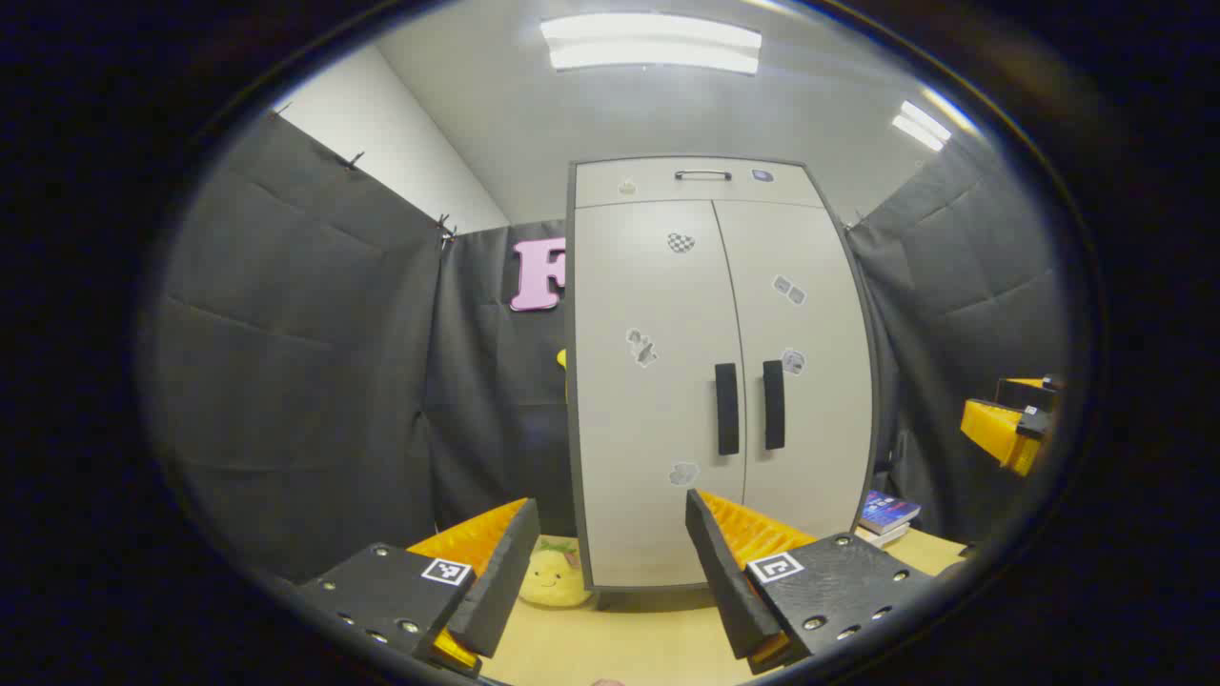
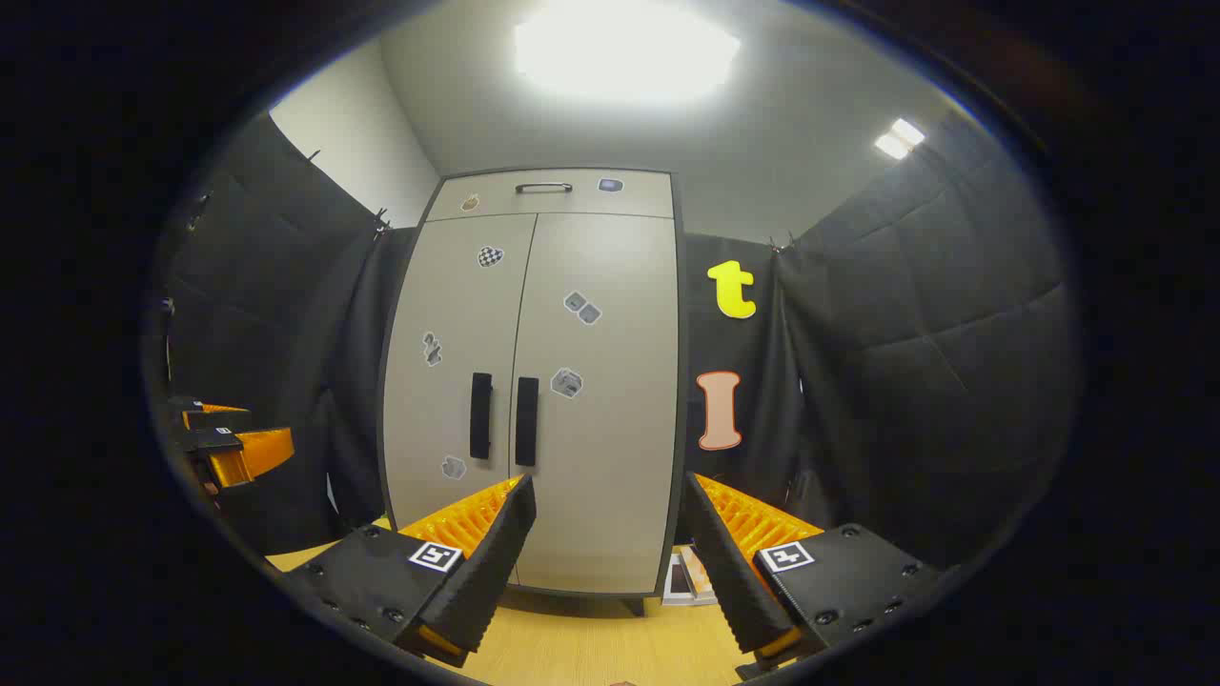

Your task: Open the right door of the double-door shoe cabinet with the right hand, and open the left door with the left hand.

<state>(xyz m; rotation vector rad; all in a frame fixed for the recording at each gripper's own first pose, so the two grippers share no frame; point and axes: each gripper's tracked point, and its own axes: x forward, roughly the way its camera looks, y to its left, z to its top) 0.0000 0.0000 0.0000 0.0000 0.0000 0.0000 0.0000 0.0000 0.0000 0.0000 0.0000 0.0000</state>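
Both released, the right tongs point(image 2: 610, 543) and left tongs point(image 1: 610, 543) face the closed shoe cabinet's point(image 2: 591, 457) upright handles, right handle point(image 2: 526, 421) and left handle point(image 1: 727, 408), ahead, well apart.

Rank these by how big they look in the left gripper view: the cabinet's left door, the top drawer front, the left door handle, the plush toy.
1. left door
2. top drawer front
3. plush toy, partly hidden; it sits nearer the camera than the handle, so the order of the last two is unsure
4. left door handle

No readable text, brand or number can be made out; the stickers on the shoe cabinet point(image 1: 724, 381) are too small to be read.
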